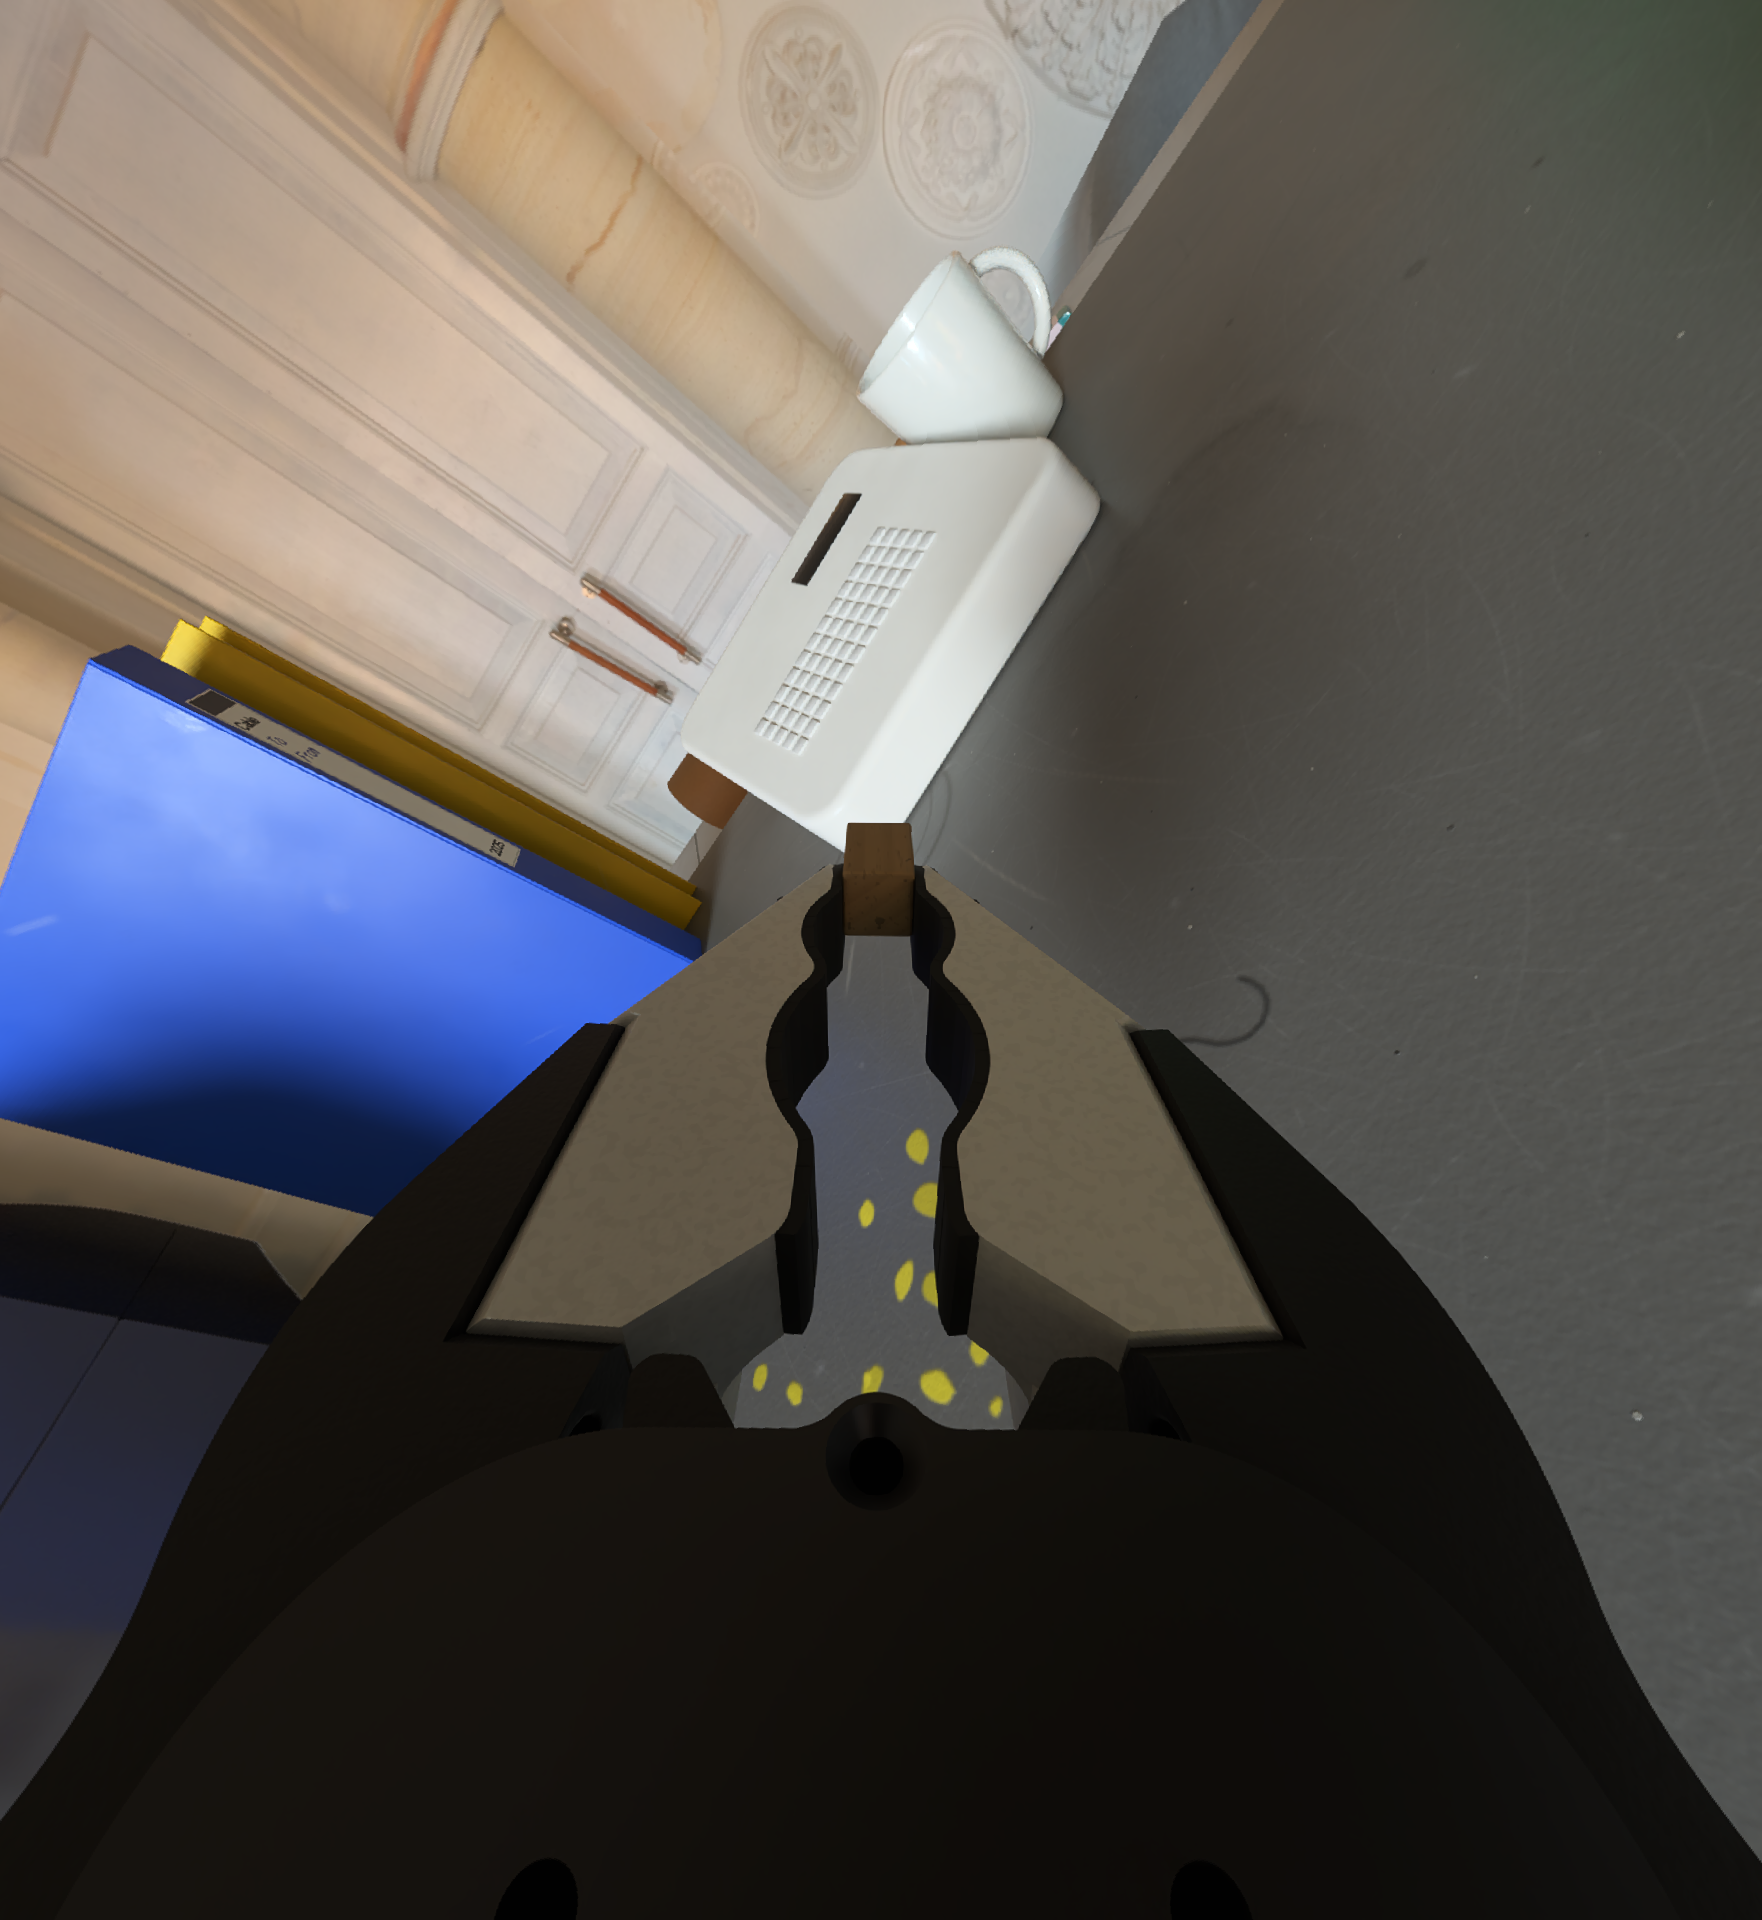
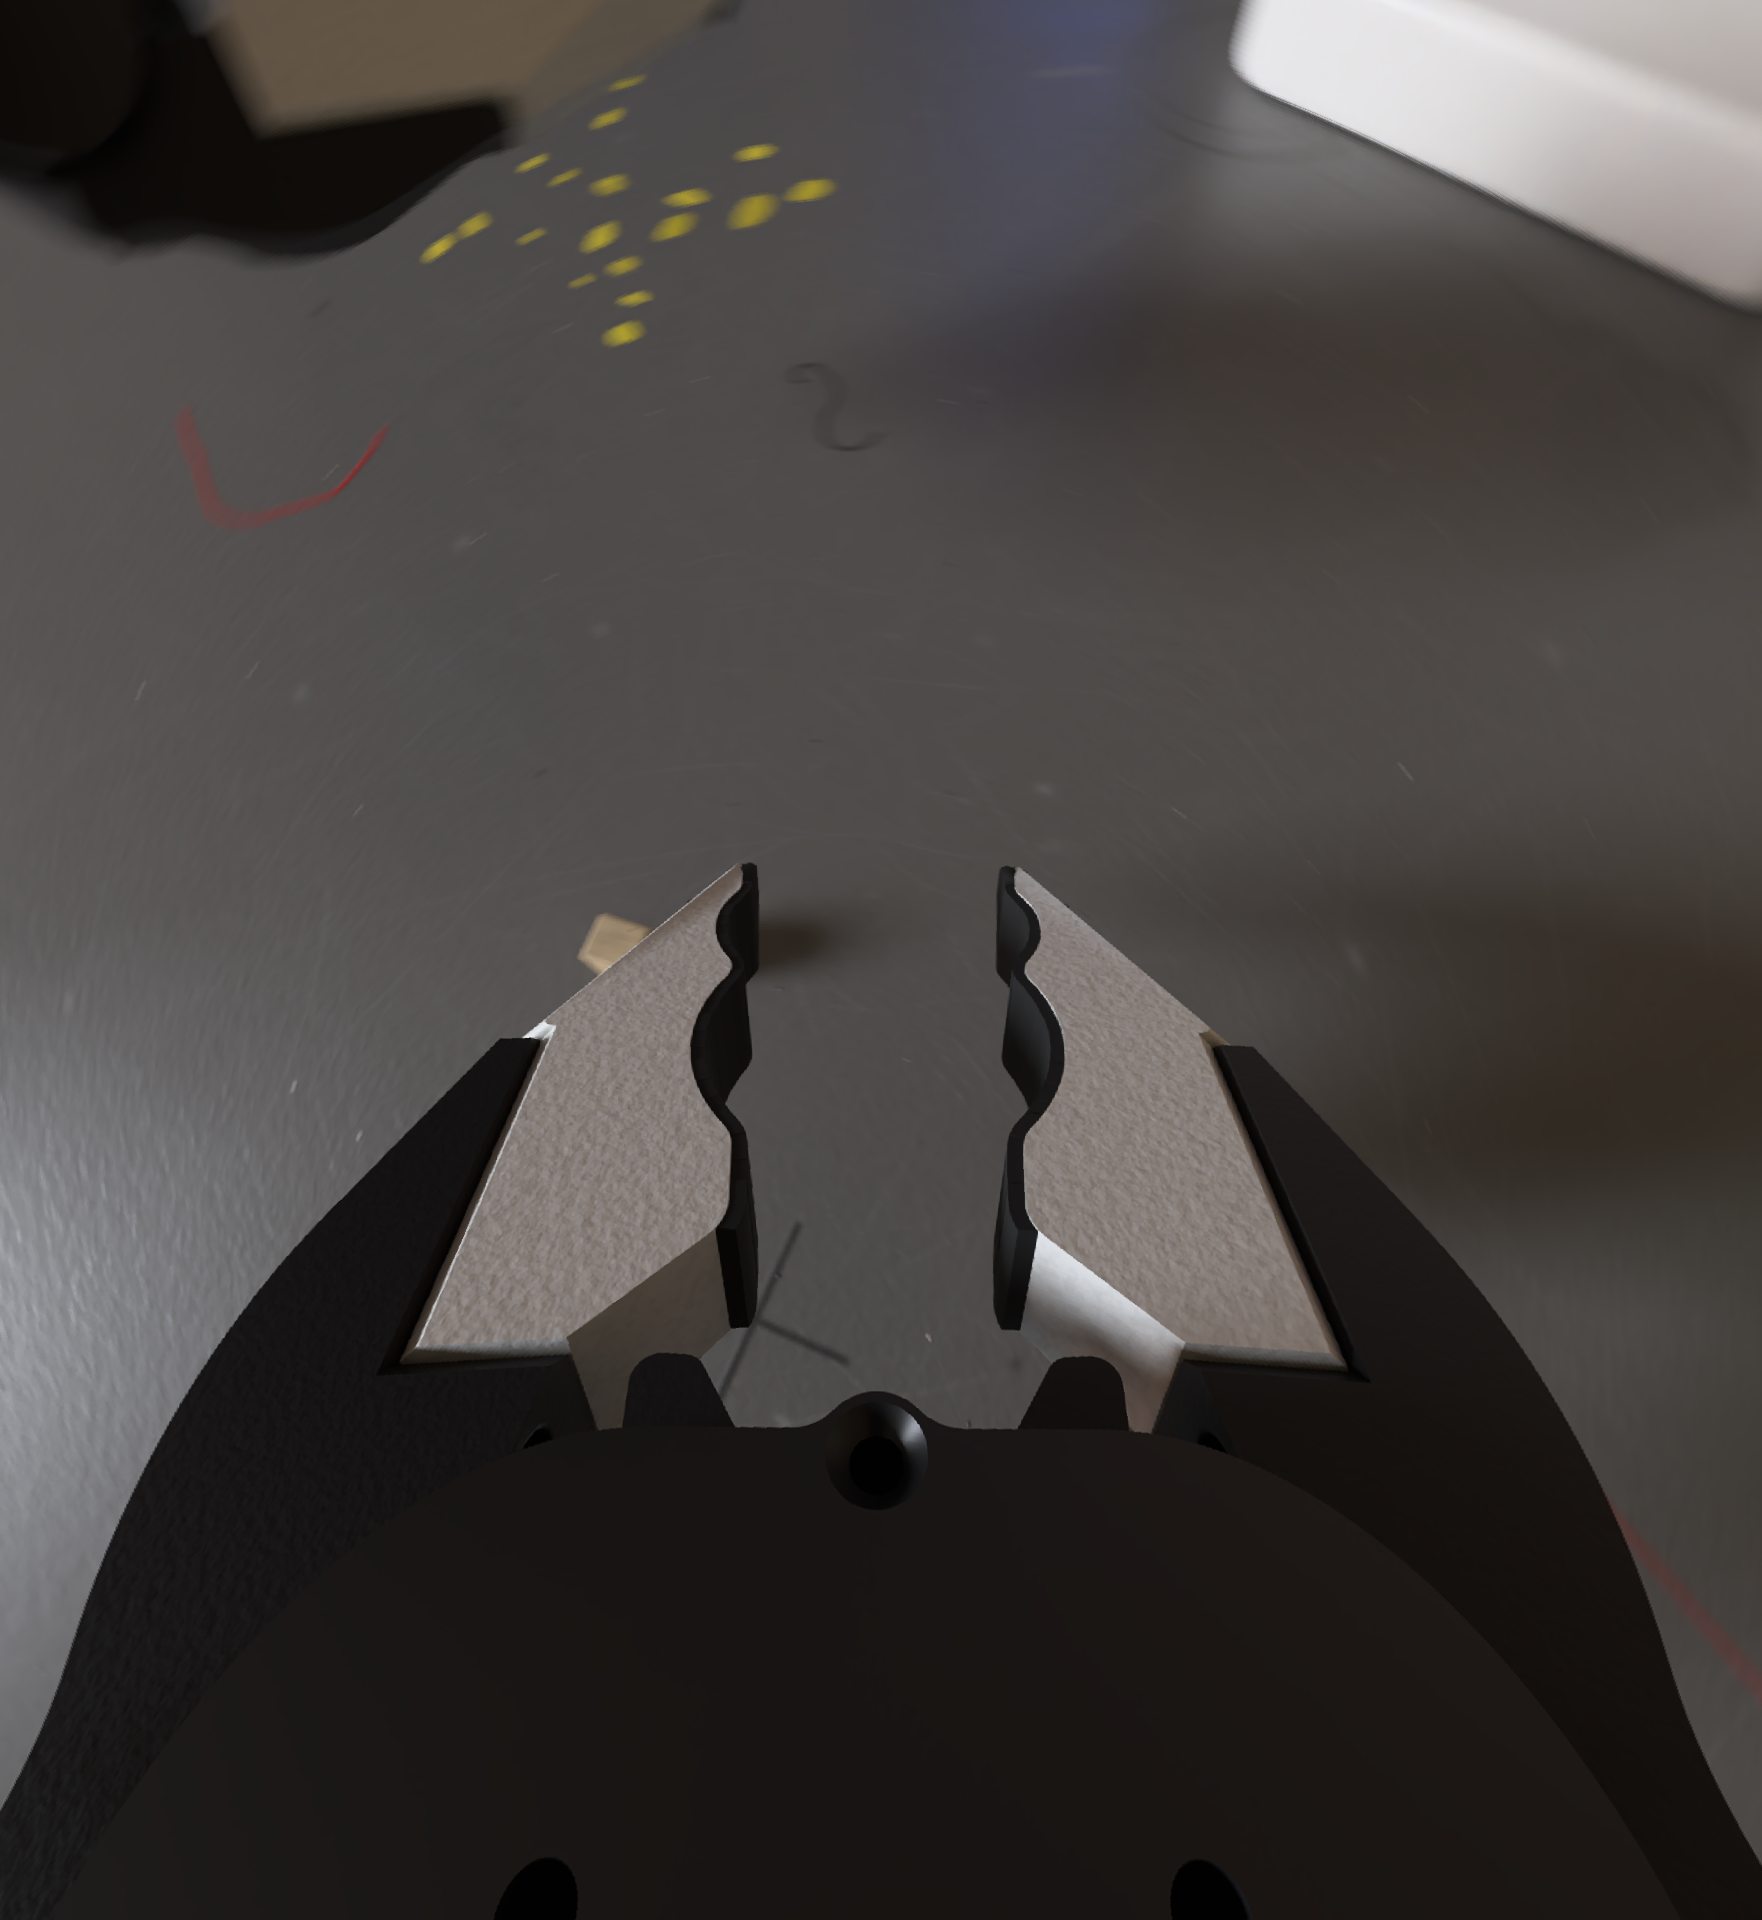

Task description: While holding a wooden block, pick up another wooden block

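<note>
Left gripper (image 1: 878, 883) is pinching one block (image 1: 878, 878) at its fingertips, right gripper (image 2: 877, 883) is hanging with jaws spread and empty.

In the left wrist view the held block is poking out past the tips toward 12 o'clock, long axis running along the fingers as far as I can tell. Table (image 1: 1479, 935) edge is running off toward 1 o'clock, with a white box (image 1: 887, 634), one mug (image 1: 960, 353) and a blue binder (image 1: 285, 914) crowding 10 to 12; lots of bare grey is sitting at 3. In the right wrist view a second block (image 2: 609, 940) is lying on the table, peeking out at 10 o'clock behind the left finger, mostly hidden so can't call its axis. So two blocks are showing, with open table ahead of the right gripper.
</note>
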`<state>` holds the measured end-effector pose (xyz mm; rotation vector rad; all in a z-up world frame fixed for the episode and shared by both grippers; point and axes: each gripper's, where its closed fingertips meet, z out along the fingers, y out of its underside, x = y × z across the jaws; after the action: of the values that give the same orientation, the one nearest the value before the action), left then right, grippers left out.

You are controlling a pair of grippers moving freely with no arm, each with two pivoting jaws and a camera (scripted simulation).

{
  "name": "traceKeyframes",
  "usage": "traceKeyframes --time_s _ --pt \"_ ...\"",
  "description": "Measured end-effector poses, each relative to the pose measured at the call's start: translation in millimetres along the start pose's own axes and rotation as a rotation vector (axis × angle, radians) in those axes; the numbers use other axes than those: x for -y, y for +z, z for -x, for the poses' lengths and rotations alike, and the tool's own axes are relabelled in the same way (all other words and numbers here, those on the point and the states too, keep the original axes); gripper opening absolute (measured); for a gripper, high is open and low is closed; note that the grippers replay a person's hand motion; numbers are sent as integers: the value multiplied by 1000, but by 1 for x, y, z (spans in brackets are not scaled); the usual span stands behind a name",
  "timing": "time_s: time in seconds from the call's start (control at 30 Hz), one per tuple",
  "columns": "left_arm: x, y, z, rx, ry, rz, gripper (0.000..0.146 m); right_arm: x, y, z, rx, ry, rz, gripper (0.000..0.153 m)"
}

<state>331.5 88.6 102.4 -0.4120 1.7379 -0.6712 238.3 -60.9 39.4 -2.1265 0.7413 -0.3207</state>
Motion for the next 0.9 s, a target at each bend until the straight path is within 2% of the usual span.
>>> traceKeyframes --time_s 0.07,0.13,0.17,0.23,0.27,0.33,0.43,0.47,0.57,0.63,0.7,0.77,0.83,0.9 --pt "2 -1 1 1 -11 -8 11 2 7 18 20 -178 2 49" --pt "4 -2 4 9 -19 -17 11 8 20 21 -73 -329 -17 47" --pt "4 -2 5 11 -24 -20 11 10 26 23 -105 -382 -29 39" --pt "4 -3 7 13 -36 -20 11 12 37 30 -104 -438 10 13" --pt "3 -4 8 8 -44 -17 11 15 39 35 -78 -455 27 5" --pt "-2 -4 9 4 -56 -8 11 24 36 40 -57 -475 20 1" --pt "-8 -6 13 11 -62 1 11 36 23 57 70 -480 -27 0" --pt "-9 -7 14 14 -68 3 11 36 21 56 76 -469 -37 2" --pt "-12 -9 19 25 -97 8 11 21 38 38 5 -437 100 20" --pt "-13 -9 21 27 -113 7 11 14 49 38 50 -350 132 30" --pt "-13 -9 22 29 -114 6 11 9 57 36 73 -280 159 33" --pt "-13 -10 23 34 -110 4 11 7 60 34 63 -246 165 28" --pt "-13 -10 24 38 -110 2 11 5 60 39 102 -219 168 7" --pt "-14 -9 25 43 -112 6 11 5 56 52 180 -218 189 4"
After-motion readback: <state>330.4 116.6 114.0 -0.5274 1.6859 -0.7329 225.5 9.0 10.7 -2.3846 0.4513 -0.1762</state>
